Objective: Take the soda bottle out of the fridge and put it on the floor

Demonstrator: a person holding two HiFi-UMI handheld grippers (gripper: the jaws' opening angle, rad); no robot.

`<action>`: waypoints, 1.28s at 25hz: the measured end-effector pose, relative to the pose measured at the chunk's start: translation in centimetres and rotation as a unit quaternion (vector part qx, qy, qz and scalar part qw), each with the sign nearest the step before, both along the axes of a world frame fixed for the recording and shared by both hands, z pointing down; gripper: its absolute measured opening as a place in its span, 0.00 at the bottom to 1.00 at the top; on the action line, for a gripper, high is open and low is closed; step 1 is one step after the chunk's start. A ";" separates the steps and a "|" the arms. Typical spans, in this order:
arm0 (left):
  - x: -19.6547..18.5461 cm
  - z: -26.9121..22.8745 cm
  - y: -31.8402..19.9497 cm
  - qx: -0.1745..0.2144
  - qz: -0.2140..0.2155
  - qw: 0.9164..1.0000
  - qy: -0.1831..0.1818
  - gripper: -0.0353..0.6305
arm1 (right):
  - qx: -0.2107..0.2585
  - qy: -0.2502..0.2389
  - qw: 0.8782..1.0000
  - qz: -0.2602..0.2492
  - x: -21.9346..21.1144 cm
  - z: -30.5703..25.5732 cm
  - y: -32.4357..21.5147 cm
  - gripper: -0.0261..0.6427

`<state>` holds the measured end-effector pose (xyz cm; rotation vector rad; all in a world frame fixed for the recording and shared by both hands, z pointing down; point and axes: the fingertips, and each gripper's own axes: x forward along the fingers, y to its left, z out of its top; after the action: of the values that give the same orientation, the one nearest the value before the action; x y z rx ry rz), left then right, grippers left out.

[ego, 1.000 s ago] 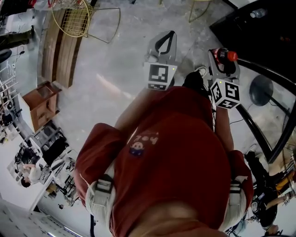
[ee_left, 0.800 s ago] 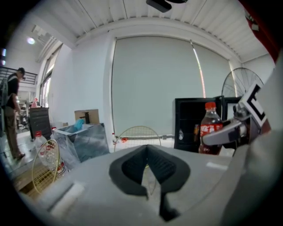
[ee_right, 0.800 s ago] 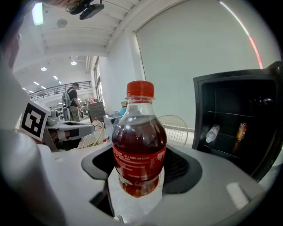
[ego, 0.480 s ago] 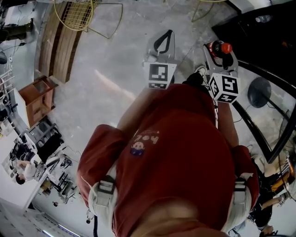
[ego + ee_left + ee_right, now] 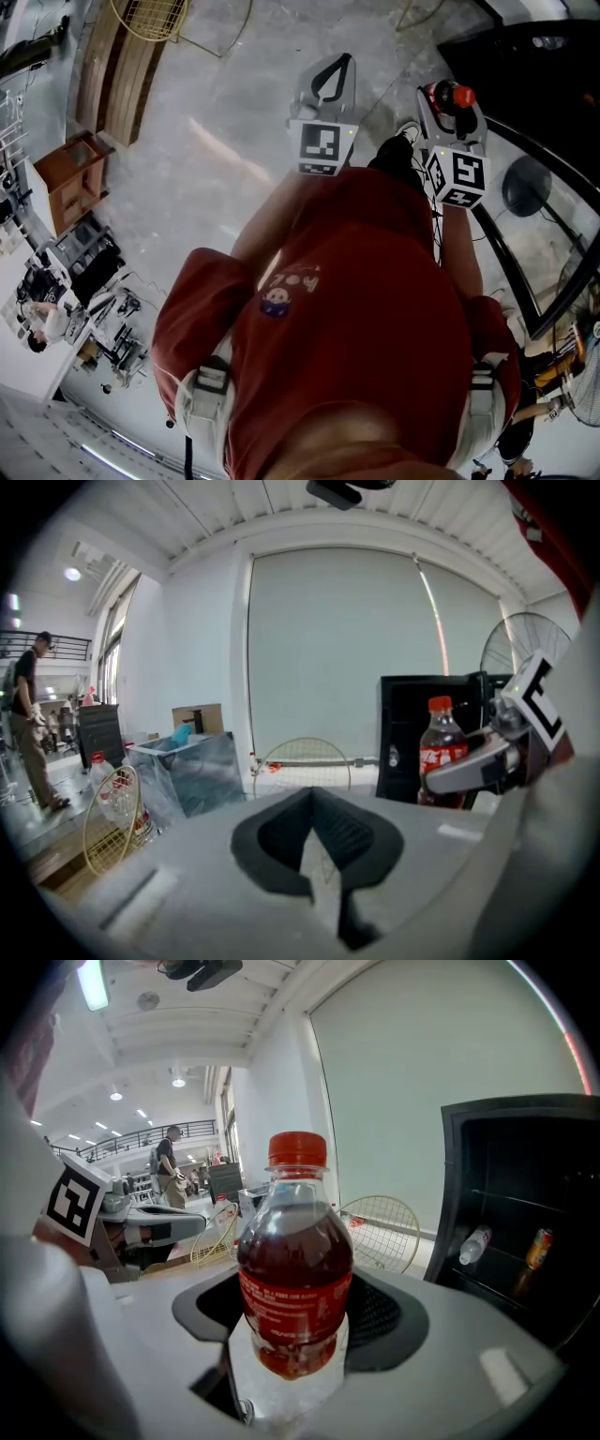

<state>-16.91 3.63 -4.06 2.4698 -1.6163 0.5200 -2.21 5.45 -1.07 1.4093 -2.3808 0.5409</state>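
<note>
Swung slightly leftward from the fridge (image 5: 511, 1162) since the earlier frame, both grippers hover above the concrete floor (image 5: 216, 159). Left gripper (image 5: 313, 801): jaws together, empty. Right gripper (image 5: 291, 1340): jaws clamped on the lower body of the soda bottle (image 5: 295, 1269), which stands upright, cap up, outside the open fridge at right, the floor directly below its base.

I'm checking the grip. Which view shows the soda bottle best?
The right gripper view: the soda bottle fills the frame, clamped in the right gripper. Left gripper view shows it small; head view, only its red cap.
</note>
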 end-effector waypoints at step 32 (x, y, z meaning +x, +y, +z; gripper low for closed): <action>3.0 44.9 -4.8 -0.085 0.036 0.996 0.002 0.05 | -0.085 0.002 0.996 0.027 1.6 44.9 -3.7 0.50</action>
<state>-13.88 -1.12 40.85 2.4087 -1.4210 0.6337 -0.61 1.78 43.85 1.4015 -2.2404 0.7345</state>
